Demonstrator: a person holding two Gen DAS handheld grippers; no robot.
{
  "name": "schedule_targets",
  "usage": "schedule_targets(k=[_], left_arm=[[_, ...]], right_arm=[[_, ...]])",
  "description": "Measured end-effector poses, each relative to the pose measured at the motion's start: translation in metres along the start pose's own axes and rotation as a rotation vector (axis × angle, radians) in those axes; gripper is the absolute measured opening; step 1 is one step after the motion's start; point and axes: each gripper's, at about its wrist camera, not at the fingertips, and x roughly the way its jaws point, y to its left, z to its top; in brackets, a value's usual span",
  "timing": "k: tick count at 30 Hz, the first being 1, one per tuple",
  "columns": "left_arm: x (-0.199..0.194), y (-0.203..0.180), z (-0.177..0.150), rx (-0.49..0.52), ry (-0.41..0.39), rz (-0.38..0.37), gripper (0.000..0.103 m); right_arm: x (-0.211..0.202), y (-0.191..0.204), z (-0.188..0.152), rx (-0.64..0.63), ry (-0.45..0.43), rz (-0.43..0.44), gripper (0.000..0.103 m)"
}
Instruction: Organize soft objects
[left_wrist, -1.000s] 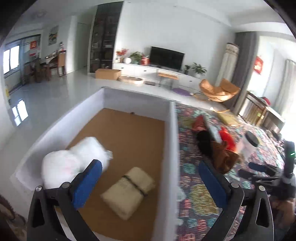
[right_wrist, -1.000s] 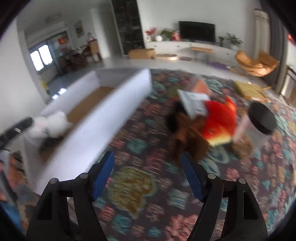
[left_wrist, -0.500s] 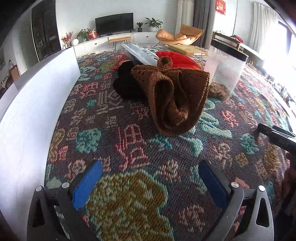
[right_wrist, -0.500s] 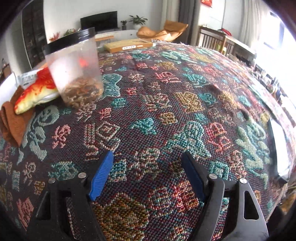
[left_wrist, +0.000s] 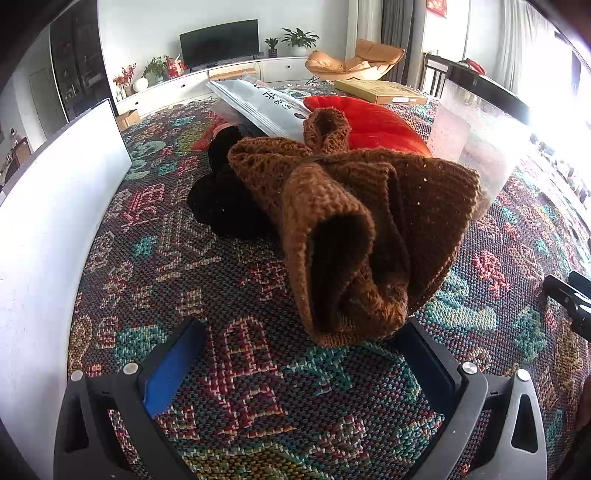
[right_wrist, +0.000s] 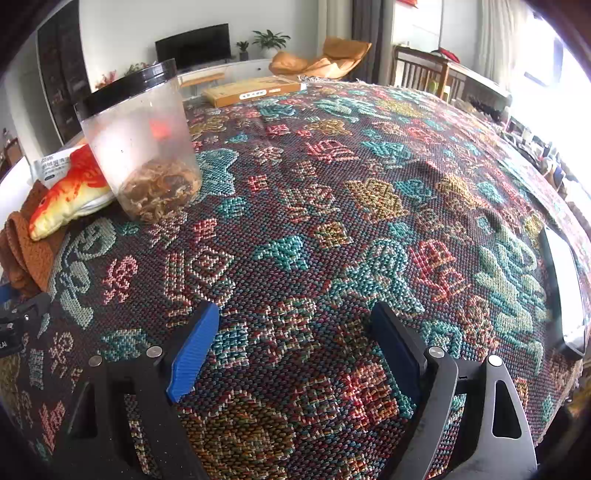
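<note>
Now | left gripper jaws apart, empty, at brown knit bundle | right gripper just widened, empty | risk: loose folds slip out if pinched shallow

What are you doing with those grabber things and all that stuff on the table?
A person is sorting soft things. The left gripper is open, aimed at the brown knitted scarf, which lies just past its fingertips beside a black fuzzy item and a red fish plush. The right gripper, whose jaws have just been opening, is empty over the patterned tablecloth, near a clear jar.
</note>
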Motion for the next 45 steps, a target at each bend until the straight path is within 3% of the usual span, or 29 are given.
schedule_targets(k=[45], left_arm=[[-0.0001, 0.0005, 0.0004, 0.000, 0.000, -0.001, 0.103]], right_arm=[[-0.0020, 0.0020, -0.0043, -0.001, -0.002, 0.003, 0.087]])
